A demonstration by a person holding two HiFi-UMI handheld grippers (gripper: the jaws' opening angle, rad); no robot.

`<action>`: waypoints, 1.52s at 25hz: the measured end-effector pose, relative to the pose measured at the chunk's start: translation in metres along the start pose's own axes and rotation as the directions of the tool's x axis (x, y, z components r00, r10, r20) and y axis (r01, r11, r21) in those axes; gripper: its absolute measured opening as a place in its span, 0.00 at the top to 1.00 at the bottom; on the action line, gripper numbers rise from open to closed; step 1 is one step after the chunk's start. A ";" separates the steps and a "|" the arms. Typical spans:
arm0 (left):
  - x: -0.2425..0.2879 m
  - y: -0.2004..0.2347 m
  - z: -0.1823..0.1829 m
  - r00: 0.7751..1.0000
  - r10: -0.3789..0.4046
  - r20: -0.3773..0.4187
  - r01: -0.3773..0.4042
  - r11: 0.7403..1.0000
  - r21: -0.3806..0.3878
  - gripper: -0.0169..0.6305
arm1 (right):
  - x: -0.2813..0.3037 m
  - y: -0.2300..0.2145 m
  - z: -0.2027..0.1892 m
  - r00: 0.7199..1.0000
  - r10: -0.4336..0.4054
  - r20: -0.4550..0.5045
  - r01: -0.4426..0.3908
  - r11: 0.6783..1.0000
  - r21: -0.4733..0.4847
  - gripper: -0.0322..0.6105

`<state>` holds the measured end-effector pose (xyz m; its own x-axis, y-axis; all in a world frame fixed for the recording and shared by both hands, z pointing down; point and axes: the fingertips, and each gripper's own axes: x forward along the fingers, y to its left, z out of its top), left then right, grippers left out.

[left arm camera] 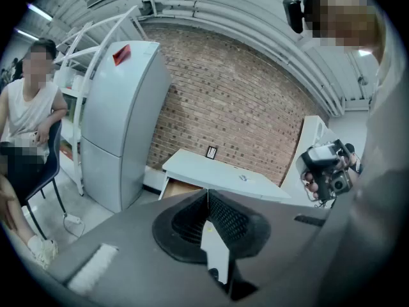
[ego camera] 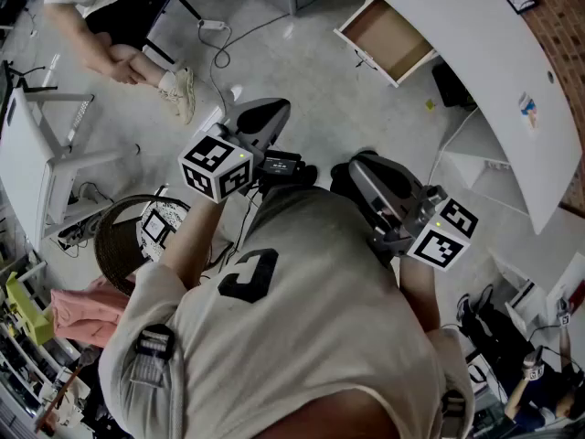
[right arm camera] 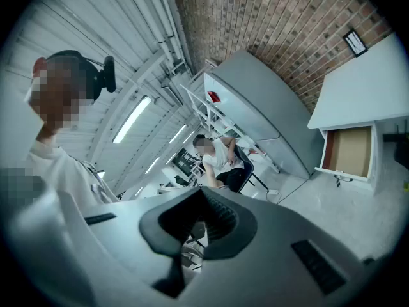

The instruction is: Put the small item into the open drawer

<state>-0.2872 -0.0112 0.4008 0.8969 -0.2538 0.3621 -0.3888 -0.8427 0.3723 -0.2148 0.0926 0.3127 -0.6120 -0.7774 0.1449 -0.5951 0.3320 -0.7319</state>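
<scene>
Left gripper view: left gripper (left arm camera: 204, 196) jaws pressed together. Right gripper (right arm camera: 203, 193) also fully closed. Both held well back from open drawer (ego camera: 388, 39) under desk (ego camera: 475, 53) end. Small yellow item (ego camera: 430, 105) lying on floor (ego camera: 320, 80) just beside drawer.

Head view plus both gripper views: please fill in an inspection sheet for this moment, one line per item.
Surface: light grey floor; white desk against a brick wall.
Job's things: open drawer under the desk, nothing seen inside; small item not identified.
Clutter: wicker basket, pink cloth, small yellow scrap on the floor near the desk.
Grippers: left gripper jaws together, nothing made out between them; right gripper jaws together, empty; both are held at the person's chest, well short of the drawer.
Cables: white cable loose on the floor.
Surroundings: seated person; grey refrigerator.
</scene>
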 end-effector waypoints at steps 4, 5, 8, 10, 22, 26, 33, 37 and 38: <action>-0.007 0.023 0.008 1.000 0.014 0.013 -0.014 0.999 0.037 0.96 | 0.000 0.005 -0.001 1.000 -0.022 0.009 0.022 0.999 -0.028 0.94; -0.006 0.023 0.011 1.000 0.011 0.011 -0.012 0.997 0.070 0.96 | 0.002 0.006 -0.001 1.000 -0.023 0.007 0.023 0.999 -0.037 0.94; -0.002 0.012 0.012 1.000 -0.011 -0.011 0.013 0.982 0.189 0.96 | 0.006 0.011 -0.004 0.999 -0.028 -0.016 0.027 0.997 -0.071 0.94; 0.002 0.001 0.008 0.999 -0.046 -0.020 0.049 0.977 0.205 0.96 | 0.004 0.013 -0.005 0.999 -0.042 -0.021 0.040 0.995 -0.093 0.94; 0.067 -0.126 -0.010 0.937 -0.329 -0.120 0.345 0.925 0.160 0.96 | -0.061 -0.001 0.000 0.993 -0.084 0.086 0.092 0.992 -0.090 0.94; 0.087 -0.171 -0.010 0.921 -0.365 -0.135 0.385 0.907 0.170 0.96 | -0.100 -0.009 0.005 0.986 -0.109 0.128 0.118 0.991 -0.064 0.94; 0.121 -0.235 -0.014 0.909 -0.381 -0.167 0.411 0.885 0.218 0.96 | -0.167 -0.025 0.011 0.973 -0.120 0.197 0.134 0.989 -0.056 0.94; 0.136 -0.272 -0.024 0.902 -0.385 -0.194 0.423 0.876 0.233 0.96 | -0.203 -0.030 0.011 0.968 -0.109 0.224 0.122 0.991 -0.045 0.94; 0.140 -0.281 -0.025 0.901 -0.385 -0.201 0.426 0.873 0.238 0.96 | -0.212 -0.032 0.011 0.967 -0.106 0.230 0.119 0.992 -0.043 0.94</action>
<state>-0.0583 0.2019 0.3686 0.9155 0.1906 0.3544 0.0923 -0.9567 0.2761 -0.0606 0.2408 0.2978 -0.4089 -0.9102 0.0650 -0.6855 0.2594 -0.6803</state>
